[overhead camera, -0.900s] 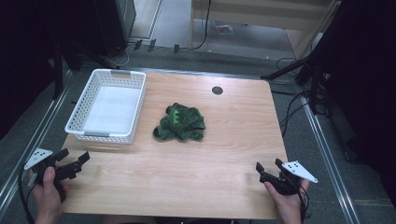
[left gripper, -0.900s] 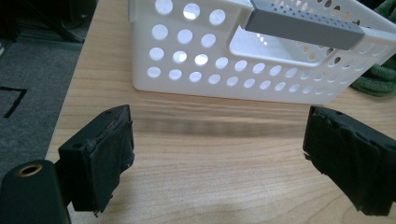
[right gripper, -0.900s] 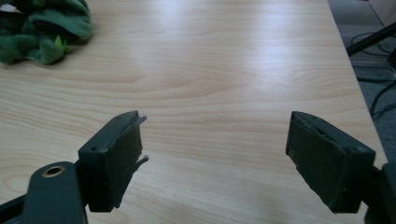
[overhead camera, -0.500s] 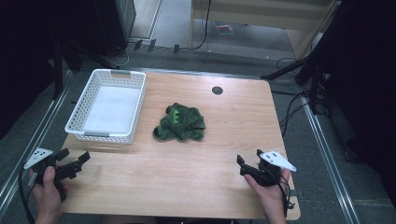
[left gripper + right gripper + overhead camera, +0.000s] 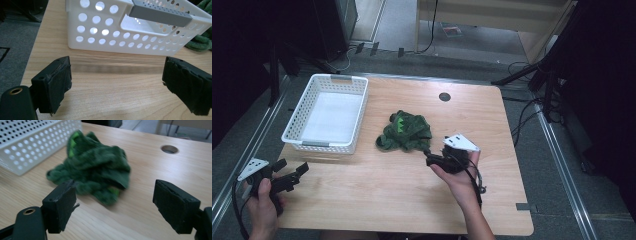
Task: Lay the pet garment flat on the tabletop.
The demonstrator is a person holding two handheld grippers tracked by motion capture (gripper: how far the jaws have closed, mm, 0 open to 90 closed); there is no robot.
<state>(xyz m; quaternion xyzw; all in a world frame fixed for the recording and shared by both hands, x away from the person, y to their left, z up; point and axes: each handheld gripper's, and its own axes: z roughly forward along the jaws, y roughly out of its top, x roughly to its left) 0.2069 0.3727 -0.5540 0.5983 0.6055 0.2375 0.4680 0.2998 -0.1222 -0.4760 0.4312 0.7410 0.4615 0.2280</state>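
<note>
A crumpled dark green cloth (image 5: 404, 131) with bright green patches lies mid-table, right of a white perforated basket (image 5: 323, 144). My right gripper (image 5: 430, 156) is open just at the cloth's near right edge, held in a hand. In the right gripper view its jaws stand wide with the cloth (image 5: 95, 170) a little ahead between them, untouched. My left gripper (image 5: 292, 169) is open at the table's front left corner, nothing between its jaws. The left gripper view looks at the basket's near wall (image 5: 100, 37), with a bit of the cloth (image 5: 201, 42) at far right.
The basket (image 5: 30, 152) holds nothing that I can see. A round cable hole (image 5: 444, 96) sits in the tabletop at the back. Bare wood (image 5: 377, 195) spans the front between the two hands. Dark stands and cables (image 5: 532, 100) surround the table.
The right hand has carried its gripper from the table's front right corner leftward and forward, up to the green cloth. The left gripper has stayed where it was.
</note>
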